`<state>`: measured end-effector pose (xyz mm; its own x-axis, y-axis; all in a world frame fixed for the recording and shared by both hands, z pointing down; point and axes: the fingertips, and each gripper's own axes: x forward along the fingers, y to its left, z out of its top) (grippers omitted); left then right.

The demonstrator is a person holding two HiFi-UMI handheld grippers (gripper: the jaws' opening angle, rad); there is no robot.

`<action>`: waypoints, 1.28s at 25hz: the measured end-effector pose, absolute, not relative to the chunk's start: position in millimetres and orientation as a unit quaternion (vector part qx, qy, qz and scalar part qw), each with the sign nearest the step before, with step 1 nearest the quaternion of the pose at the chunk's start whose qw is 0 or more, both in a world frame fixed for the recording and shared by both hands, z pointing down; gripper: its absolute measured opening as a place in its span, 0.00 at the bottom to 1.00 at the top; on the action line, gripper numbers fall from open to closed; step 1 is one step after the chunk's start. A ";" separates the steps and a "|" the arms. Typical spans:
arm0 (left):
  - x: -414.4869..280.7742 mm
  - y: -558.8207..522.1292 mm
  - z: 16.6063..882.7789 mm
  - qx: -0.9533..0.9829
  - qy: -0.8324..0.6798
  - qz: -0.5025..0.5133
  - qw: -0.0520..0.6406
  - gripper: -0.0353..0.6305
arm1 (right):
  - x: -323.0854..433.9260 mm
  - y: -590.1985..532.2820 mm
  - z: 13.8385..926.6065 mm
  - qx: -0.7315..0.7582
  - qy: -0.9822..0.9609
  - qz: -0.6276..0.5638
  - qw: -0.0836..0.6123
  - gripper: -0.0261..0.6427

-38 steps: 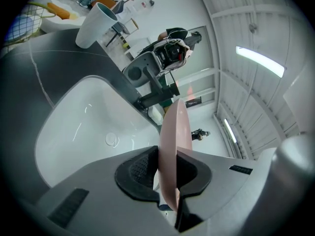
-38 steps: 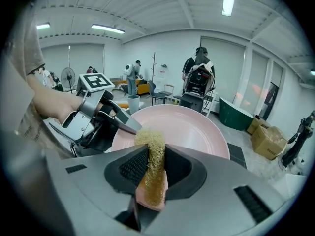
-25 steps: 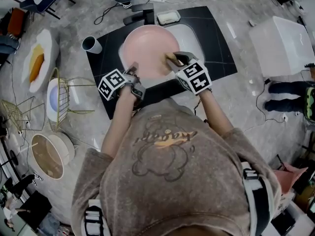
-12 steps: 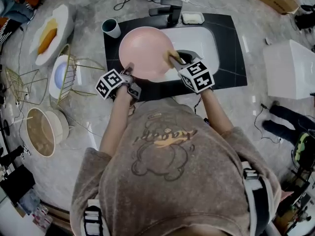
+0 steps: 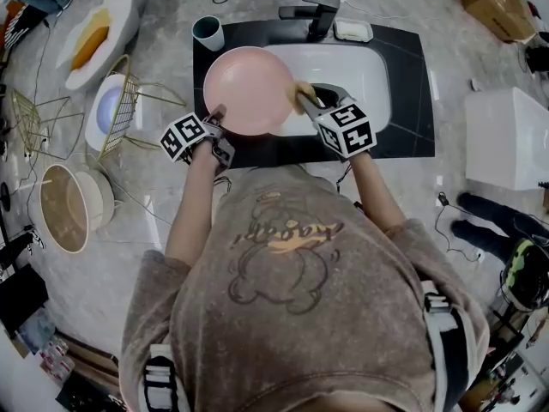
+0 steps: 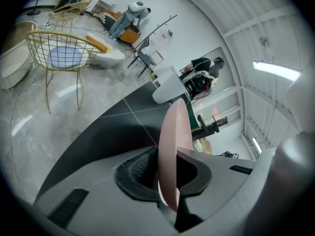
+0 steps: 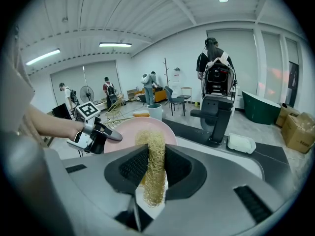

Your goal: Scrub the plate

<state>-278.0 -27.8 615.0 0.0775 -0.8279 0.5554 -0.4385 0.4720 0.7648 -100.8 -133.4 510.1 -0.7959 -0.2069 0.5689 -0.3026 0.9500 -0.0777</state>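
Observation:
The pink plate (image 5: 249, 88) hangs tilted over the left edge of the white sink (image 5: 352, 71). My left gripper (image 5: 216, 115) is shut on the plate's near-left rim. In the left gripper view the plate (image 6: 174, 132) shows edge-on between the pads of that gripper (image 6: 170, 173). My right gripper (image 5: 306, 94) is shut on a yellow fibrous scrubber (image 5: 303, 90), which lies against the plate's right rim. The right gripper view shows the scrubber (image 7: 153, 161) pinched upright in the right gripper (image 7: 153, 173), with the plate (image 7: 125, 132) and the left gripper (image 7: 109, 135) behind it.
A black faucet (image 5: 313, 11) and a white soap dish (image 5: 353, 31) stand behind the sink, a teal cup (image 5: 208, 33) at the black counter's left corner. Wire racks (image 5: 120, 110), a white dish (image 5: 90, 37) and a bowl (image 5: 64, 209) sit left; a white box (image 5: 510, 136) sits right.
The plate and both grippers have shifted left across the sink, toward the cup. The scrubber has stayed at the plate's right rim. Both grips hold as before.

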 end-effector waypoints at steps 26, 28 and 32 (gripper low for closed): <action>-320.1 -4.2 641.6 0.441 -0.691 -0.151 0.552 0.13 | -101.9 -134.7 517.0 0.120 -0.941 0.088 0.304 0.17; -324.1 -3.3 641.4 0.440 -0.699 -0.143 0.546 0.13 | -101.8 -134.6 517.4 0.119 -0.941 0.088 0.305 0.17; -333.8 2.9 646.3 0.431 -0.716 -0.119 0.536 0.14 | -101.5 -136.1 517.2 0.123 -0.940 0.088 0.305 0.17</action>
<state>-333.8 2.9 646.3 -0.0540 -0.7447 0.6652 -0.4897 0.6003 0.6323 -101.5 -136.1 517.2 -0.7837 -0.1773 0.5952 -0.2851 0.9542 -0.0912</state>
